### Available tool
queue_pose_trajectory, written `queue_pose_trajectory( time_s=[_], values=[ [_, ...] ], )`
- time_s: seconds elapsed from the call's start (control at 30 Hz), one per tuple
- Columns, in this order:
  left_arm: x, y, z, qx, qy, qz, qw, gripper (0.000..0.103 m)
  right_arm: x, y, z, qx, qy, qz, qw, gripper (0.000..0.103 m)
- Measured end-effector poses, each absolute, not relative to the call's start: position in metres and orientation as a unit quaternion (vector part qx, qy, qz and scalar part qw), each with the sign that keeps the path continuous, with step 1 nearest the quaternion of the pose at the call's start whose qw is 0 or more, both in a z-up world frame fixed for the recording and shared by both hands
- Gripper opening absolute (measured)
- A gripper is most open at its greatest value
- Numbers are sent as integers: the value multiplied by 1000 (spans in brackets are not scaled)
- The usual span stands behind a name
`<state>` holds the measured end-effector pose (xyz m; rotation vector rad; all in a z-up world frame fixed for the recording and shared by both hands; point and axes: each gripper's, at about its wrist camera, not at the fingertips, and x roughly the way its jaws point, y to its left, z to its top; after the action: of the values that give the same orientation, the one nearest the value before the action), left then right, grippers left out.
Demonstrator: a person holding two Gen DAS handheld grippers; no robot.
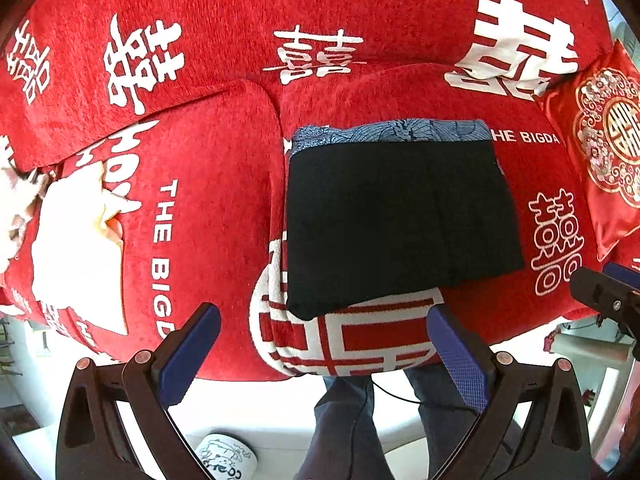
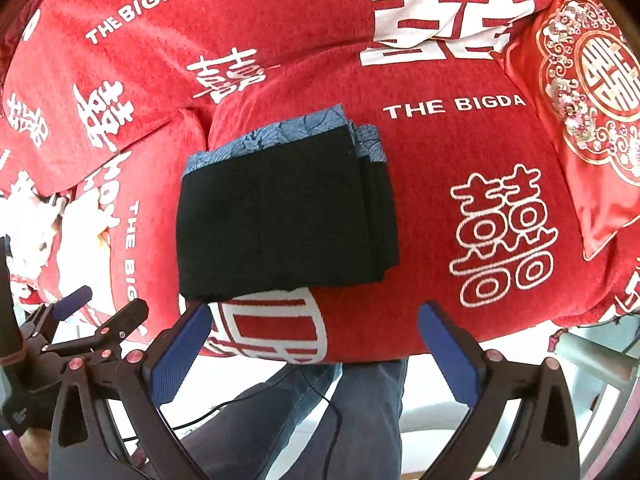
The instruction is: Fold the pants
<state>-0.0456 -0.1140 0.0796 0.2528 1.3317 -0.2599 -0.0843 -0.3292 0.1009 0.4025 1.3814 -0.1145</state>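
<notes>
Both grippers, left gripper (image 1: 324, 344) and right gripper (image 2: 314, 340), have black triangular frames, pinkish round screws and ribbed blue fingers (image 1: 460, 360); at 6 o'clock, blue jeans (image 2: 360, 420) with a thin black cable (image 2: 320, 394).

Red sofa (image 1: 224, 208) printed with white characters

Folded black pants (image 1: 400, 220) lie on its right seat cushion; an embroidered red pillow (image 1: 608, 140) rests at the right end, pale cloth (image 1: 80, 248) at the left.

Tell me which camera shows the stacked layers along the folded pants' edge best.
The right wrist view. There the folded pants show their right side, where several stacked layers and the blue patterned waistband stand out. The left wrist view shows the pants mostly flat from the front, so only the top black panel and waistband strip appear.
</notes>
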Motion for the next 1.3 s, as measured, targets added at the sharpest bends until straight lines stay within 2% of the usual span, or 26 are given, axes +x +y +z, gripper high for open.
queue_pose_trajectory(
  time_s=[0.27, 1.3],
  values=[
    [-47, -109, 101, 129, 595, -108, 786, 103, -88, -322, 116, 163, 641, -79, 746, 103],
    [-47, -105, 120, 122, 586, -112, 793, 103, -78, -307, 134, 126, 633, -82, 759, 103]
  ],
)
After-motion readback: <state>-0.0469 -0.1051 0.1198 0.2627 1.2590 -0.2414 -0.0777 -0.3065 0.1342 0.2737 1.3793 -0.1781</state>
